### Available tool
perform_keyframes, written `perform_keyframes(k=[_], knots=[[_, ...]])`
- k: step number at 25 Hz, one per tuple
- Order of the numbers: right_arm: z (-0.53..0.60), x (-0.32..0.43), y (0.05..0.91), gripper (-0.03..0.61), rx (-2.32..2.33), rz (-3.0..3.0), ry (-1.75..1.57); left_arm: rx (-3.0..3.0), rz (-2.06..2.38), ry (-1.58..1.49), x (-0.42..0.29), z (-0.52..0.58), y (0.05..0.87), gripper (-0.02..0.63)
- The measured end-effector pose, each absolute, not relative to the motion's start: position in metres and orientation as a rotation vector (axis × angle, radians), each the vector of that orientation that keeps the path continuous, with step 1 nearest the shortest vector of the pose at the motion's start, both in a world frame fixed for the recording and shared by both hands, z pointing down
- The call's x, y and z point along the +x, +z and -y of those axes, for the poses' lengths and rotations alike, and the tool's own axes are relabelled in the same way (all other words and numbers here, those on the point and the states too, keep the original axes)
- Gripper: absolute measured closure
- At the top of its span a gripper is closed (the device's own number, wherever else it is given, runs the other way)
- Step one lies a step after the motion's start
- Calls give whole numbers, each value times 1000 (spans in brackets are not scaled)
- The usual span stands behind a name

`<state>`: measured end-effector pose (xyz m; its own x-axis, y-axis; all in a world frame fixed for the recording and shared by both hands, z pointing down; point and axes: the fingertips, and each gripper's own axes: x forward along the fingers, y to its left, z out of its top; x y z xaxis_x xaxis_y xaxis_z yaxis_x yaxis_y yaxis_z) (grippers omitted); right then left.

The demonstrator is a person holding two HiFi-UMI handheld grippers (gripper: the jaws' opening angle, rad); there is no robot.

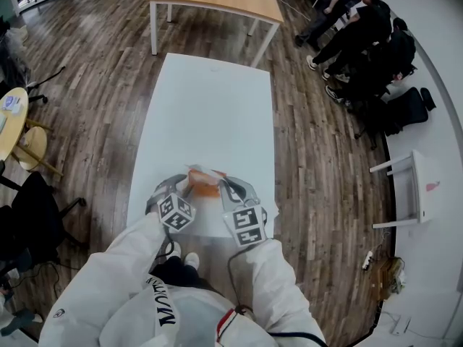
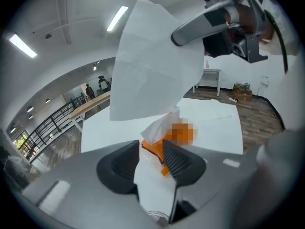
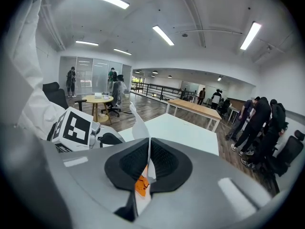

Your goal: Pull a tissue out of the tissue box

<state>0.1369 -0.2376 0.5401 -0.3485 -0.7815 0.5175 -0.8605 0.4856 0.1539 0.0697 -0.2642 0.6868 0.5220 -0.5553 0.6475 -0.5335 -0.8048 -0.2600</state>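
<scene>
White tissue [image 2: 152, 66], pinched flat between the right gripper's [image 3: 149, 149] closed jaws, stands almost wholly above the orange tissue box [image 1: 203, 186], beside which the left gripper [image 2: 151, 152] gapes wide, clamping nothing; only its tail seems left to free.

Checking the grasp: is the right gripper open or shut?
Shut: in its own view the right gripper has its jaws pressed together on the white tissue.

White tissue [image 2: 152, 75]; tissue box [image 1: 204, 189] apparently orange; white table [image 1: 210, 107].
</scene>
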Motion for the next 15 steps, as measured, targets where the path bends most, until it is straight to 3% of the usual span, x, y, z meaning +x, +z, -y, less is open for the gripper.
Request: perform_keyframes(k=[15], knots=[[216,154,521,575,1483,2221,190,-2733,-1095,-962,53,262,625,472]])
